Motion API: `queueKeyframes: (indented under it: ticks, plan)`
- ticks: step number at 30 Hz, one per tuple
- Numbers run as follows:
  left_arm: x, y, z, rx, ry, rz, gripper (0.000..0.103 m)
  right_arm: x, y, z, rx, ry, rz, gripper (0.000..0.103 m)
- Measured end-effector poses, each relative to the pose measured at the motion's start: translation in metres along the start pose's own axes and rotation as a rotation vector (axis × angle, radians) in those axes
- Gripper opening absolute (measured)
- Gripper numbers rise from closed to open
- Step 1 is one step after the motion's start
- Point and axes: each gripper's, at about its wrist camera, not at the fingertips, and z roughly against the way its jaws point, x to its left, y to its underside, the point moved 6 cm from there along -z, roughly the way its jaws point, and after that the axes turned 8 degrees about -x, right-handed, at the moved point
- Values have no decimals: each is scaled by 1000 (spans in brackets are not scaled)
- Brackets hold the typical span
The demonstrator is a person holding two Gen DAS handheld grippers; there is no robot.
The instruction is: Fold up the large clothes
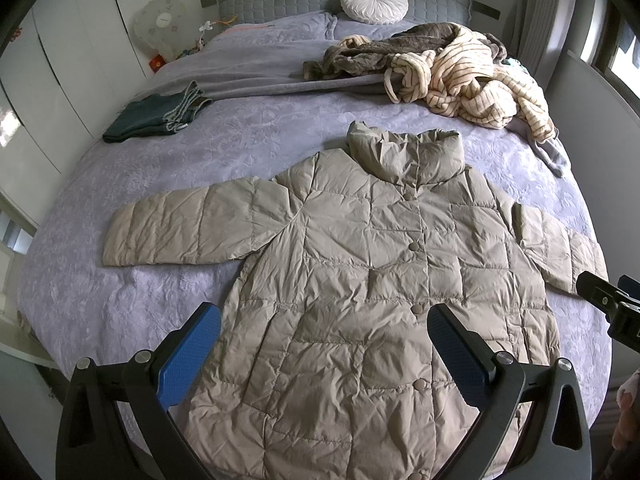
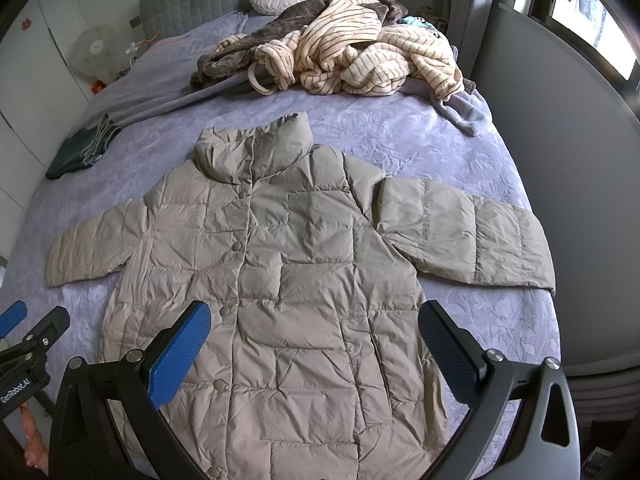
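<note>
A beige quilted puffer jacket (image 1: 360, 280) (image 2: 288, 272) lies flat and buttoned on the lavender bed (image 1: 160, 184) (image 2: 420, 144), collar toward the headboard, both sleeves spread out sideways. My left gripper (image 1: 324, 320) hovers open above the jacket's lower body, its blue pads wide apart and holding nothing. My right gripper (image 2: 316, 320) is open too, above the lower body a little further right, empty. In the left wrist view the right gripper (image 1: 608, 300) shows at the right edge, near the sleeve cuff. In the right wrist view the left gripper (image 2: 28, 328) shows at the left edge.
A heap of striped cream and grey fleece clothes (image 1: 460, 68) (image 2: 352, 52) lies near the pillows. Folded dark jeans (image 1: 160, 114) (image 2: 80, 148) rest at the bed's left side. A round white cushion (image 1: 374, 0) leans on the grey headboard. A fan (image 1: 160, 26) and wardrobe stand left, a window right.
</note>
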Motion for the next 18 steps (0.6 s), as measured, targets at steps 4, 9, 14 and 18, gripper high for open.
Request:
queueKeyframes:
  ticks: [4,9,14,18]
  plan:
    - [0,0,0,-1,-2,1,103,1,0,0,0,0,0,103]
    - [0,0,0,0,0,1,103,1,-1,-1,1,0,1,103]
    - [0,0,1,-1,1,4,103,1,0,-2,4,-3,-2,103]
    - [1,3,2,12,19,14,103,4,-4,-3,17,-8,-5,103]
